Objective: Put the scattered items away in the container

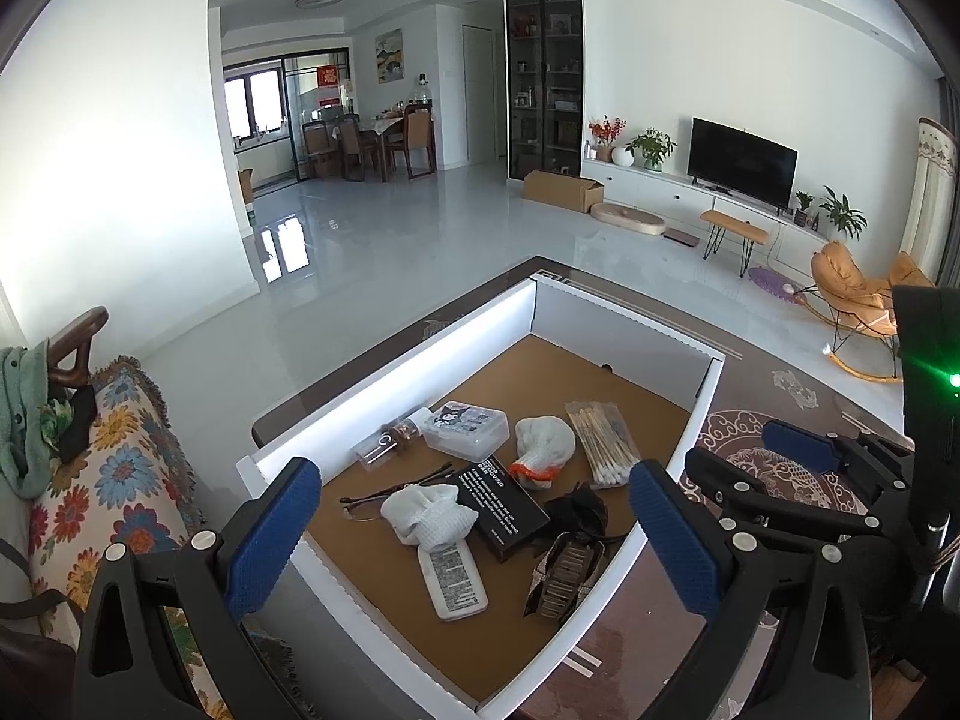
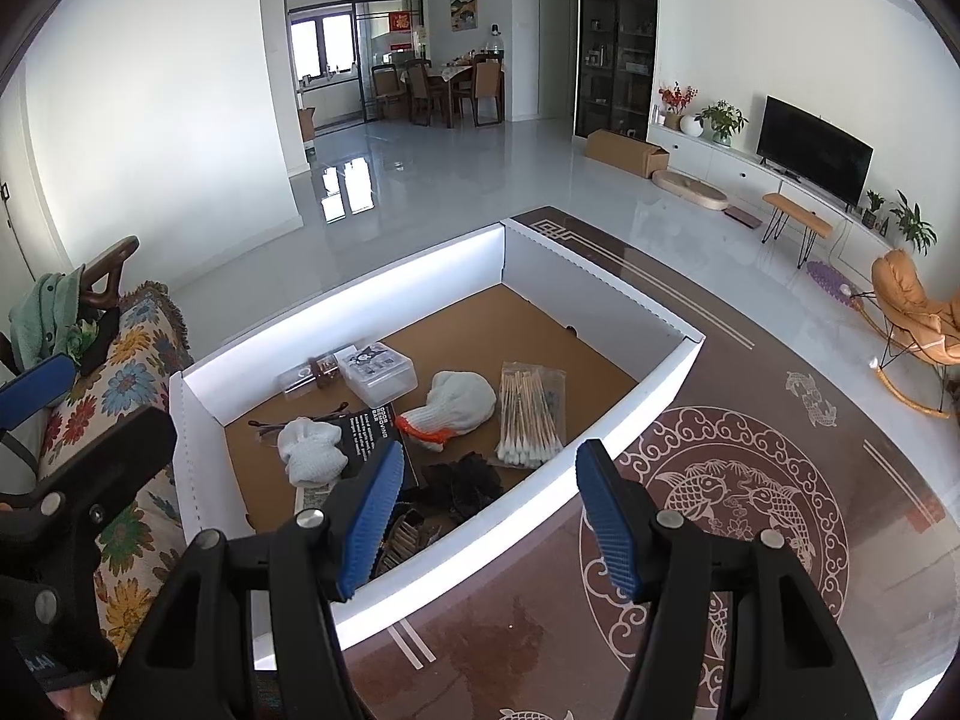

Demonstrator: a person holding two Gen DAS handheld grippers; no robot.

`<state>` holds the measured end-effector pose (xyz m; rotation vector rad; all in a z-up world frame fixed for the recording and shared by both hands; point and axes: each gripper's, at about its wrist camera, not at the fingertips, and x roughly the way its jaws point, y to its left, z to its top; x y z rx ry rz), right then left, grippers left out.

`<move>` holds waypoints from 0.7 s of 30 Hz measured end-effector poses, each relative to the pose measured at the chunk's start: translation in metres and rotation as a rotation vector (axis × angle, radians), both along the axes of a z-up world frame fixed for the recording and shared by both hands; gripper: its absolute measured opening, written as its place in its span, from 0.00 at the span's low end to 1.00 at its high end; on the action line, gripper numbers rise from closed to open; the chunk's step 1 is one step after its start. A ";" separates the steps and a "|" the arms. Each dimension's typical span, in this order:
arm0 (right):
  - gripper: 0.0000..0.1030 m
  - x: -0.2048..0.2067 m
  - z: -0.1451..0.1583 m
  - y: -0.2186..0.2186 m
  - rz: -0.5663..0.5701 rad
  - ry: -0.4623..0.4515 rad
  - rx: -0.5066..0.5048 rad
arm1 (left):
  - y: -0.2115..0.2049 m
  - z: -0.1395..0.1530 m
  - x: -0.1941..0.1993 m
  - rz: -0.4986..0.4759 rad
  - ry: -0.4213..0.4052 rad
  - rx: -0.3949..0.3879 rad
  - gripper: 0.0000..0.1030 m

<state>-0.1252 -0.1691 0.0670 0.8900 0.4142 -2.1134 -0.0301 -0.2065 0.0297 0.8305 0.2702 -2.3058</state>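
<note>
A white box (image 1: 420,354) with a brown cardboard floor sits on the dark patterned table; it also shows in the right wrist view (image 2: 372,285). Inside lie a clear case (image 1: 467,429), a small bottle (image 1: 393,439), glasses (image 1: 390,489), white gloves (image 1: 543,441), a white cloth (image 1: 429,513), a black box (image 1: 501,501), cotton swabs (image 1: 603,441), a white tube (image 1: 453,582) and a dark hair clip (image 1: 567,570). My left gripper (image 1: 474,534) is open and empty above the box's near end. My right gripper (image 2: 489,516) is open and empty over the box's near right wall.
A sofa with a floral throw (image 1: 120,468) stands left of the table. The table top (image 2: 750,492) with its fish pattern stretches to the right. Beyond lie a tiled floor, a TV unit (image 1: 741,165) and an orange rocking chair (image 1: 852,294).
</note>
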 end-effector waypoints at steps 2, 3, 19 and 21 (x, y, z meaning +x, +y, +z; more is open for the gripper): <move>0.59 -0.001 0.000 0.001 -0.002 -0.003 -0.001 | 0.000 0.000 0.000 0.004 0.000 -0.005 1.00; 0.59 -0.001 0.000 0.002 -0.004 -0.006 -0.004 | 0.000 0.000 -0.001 0.007 -0.002 -0.008 1.00; 0.59 -0.002 0.004 0.001 0.000 -0.012 -0.014 | -0.004 -0.004 -0.007 0.033 -0.021 -0.016 1.00; 0.59 -0.002 0.005 0.001 0.003 -0.012 -0.018 | -0.005 -0.003 -0.007 0.037 -0.020 -0.012 1.00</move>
